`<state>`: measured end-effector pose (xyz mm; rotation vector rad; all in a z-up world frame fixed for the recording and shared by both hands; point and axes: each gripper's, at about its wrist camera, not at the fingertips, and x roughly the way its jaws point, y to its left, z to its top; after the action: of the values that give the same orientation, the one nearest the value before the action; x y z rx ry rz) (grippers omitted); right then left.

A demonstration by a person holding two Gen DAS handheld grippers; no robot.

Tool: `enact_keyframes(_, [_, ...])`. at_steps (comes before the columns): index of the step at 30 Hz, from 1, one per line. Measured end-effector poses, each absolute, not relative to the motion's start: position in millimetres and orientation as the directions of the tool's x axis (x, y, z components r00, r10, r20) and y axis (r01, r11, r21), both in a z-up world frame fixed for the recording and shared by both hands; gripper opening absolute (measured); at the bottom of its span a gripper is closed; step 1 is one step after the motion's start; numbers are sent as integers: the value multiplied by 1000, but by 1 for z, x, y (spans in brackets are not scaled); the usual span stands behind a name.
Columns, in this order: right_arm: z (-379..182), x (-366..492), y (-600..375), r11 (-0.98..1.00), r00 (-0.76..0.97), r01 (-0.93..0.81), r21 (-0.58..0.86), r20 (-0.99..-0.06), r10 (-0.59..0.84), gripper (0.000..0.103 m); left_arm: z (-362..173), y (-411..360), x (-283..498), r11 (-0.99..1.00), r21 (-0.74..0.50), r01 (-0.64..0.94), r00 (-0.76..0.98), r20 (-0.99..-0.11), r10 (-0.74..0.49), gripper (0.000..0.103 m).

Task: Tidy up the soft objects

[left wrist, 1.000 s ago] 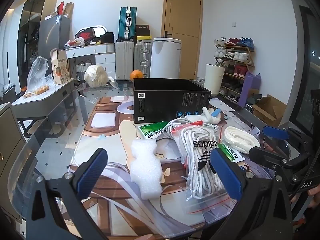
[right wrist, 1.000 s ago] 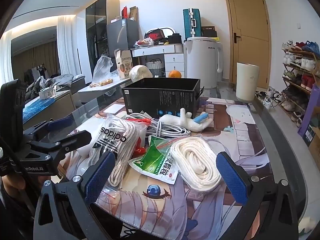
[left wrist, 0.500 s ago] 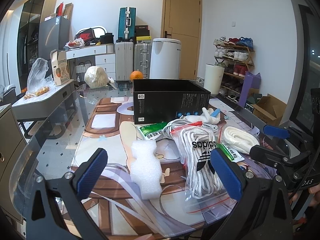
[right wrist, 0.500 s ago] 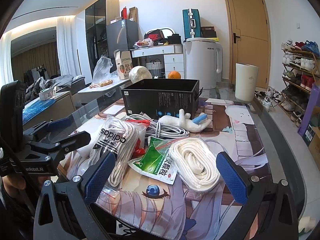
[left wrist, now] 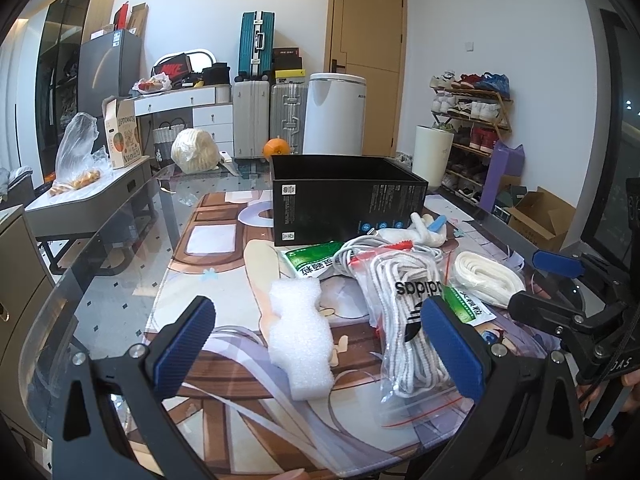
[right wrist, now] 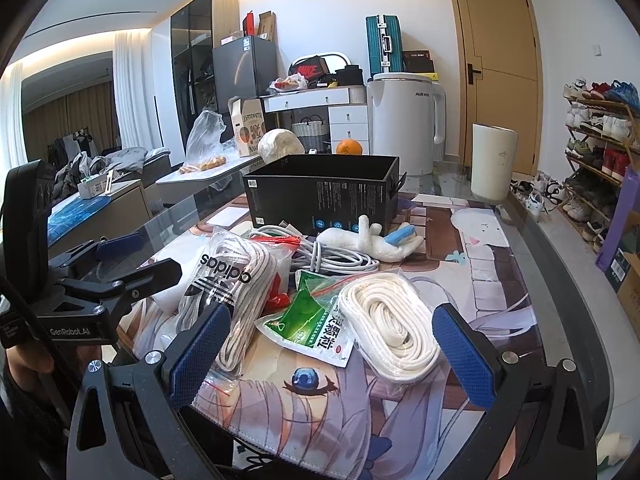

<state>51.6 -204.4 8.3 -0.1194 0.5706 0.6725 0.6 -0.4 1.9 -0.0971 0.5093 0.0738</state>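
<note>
An open black box (left wrist: 344, 196) (right wrist: 324, 196) stands at the middle of the printed mat. In front of it lie a white foam piece (left wrist: 300, 340), a bagged adidas lace bundle (left wrist: 408, 320) (right wrist: 232, 284), a green sachet (left wrist: 312, 260) (right wrist: 316, 320), a grey cable coil (right wrist: 336, 256), a white plush toy (left wrist: 420, 232) (right wrist: 372, 240) and a bagged white rope coil (left wrist: 488, 280) (right wrist: 392, 324). My left gripper (left wrist: 320, 352) is open and empty, just short of the foam. My right gripper (right wrist: 332, 352) is open and empty, just short of the rope coil and sachet.
The glass table's curved edge (left wrist: 60, 280) runs on the left and its right edge (right wrist: 560, 260) nears a shoe rack (right wrist: 600, 152). A side table (left wrist: 88, 192) with a bag of fruit stands left. Suitcases, a white appliance (left wrist: 336, 116) and an orange (left wrist: 276, 146) are behind.
Both grippers have stayed open and nearly still; the views have only shifted slightly. Nothing on the table has moved.
</note>
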Motion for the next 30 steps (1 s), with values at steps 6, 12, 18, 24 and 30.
enact_keyframes(6, [9,53,-206,782,631,-618,77,-544,552,102,0,2,2,993,-68,-97,867,-496,51,103])
enact_keyframes(12, [9,57,-206,787,627,-611,83,-557,545,102,-5,7,6,992,-66,-104,857,-513,56,103])
enact_keyframes(18, [9,61,-209,796,631,-602,72,-567,529,102,-7,14,11,990,-72,-124,845,-530,67,103])
enact_keyframes(24, [11,71,-213,808,630,-585,64,-592,503,102,-10,20,16,989,-75,-126,836,-545,65,103])
enact_keyframes(30, [2,88,-212,825,616,-564,41,-644,454,102,-13,28,21,986,-96,-139,825,-561,62,103])
